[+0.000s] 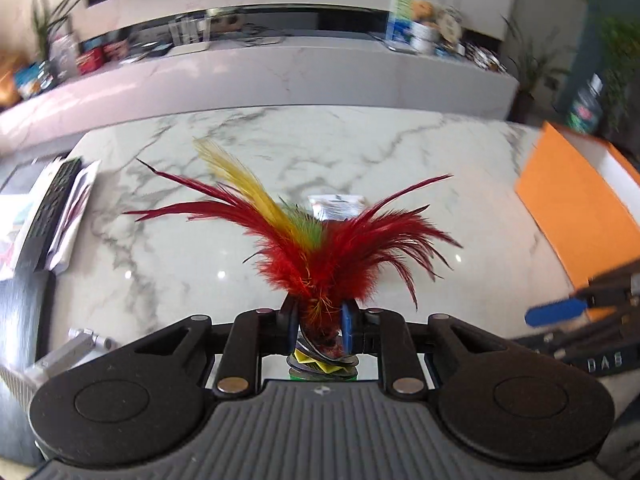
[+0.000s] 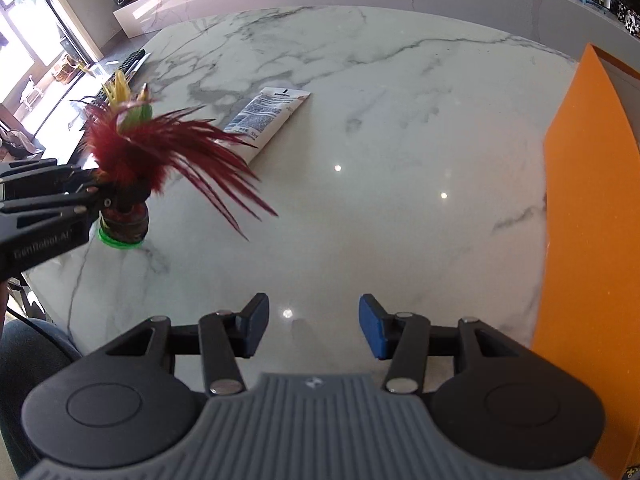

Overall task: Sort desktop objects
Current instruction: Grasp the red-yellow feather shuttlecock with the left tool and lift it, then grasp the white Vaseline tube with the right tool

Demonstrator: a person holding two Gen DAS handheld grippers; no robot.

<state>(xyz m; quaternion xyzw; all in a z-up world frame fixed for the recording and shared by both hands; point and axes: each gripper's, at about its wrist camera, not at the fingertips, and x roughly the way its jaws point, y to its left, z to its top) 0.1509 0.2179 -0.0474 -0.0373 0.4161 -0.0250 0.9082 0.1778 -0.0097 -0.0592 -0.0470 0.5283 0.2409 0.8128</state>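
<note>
The left claw (image 1: 320, 326) pinches the red, yellow and green feather shuttlecock (image 1: 316, 248), just above the white marble table (image 1: 400, 152). The right claw (image 2: 314, 326) is open, holding nothing. Next, I think: carry it right, into the orange cardboard box (image 1: 576, 208)

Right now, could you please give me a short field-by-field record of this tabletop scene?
surface: white marble table
left gripper: shut on the red, yellow and green feather shuttlecock, near its base
shuttlecock base: green disc, on or just above the table; cannot tell
right gripper: open, holding nothing
also on table: white printed tube, lying flat
right edge: orange box
</note>
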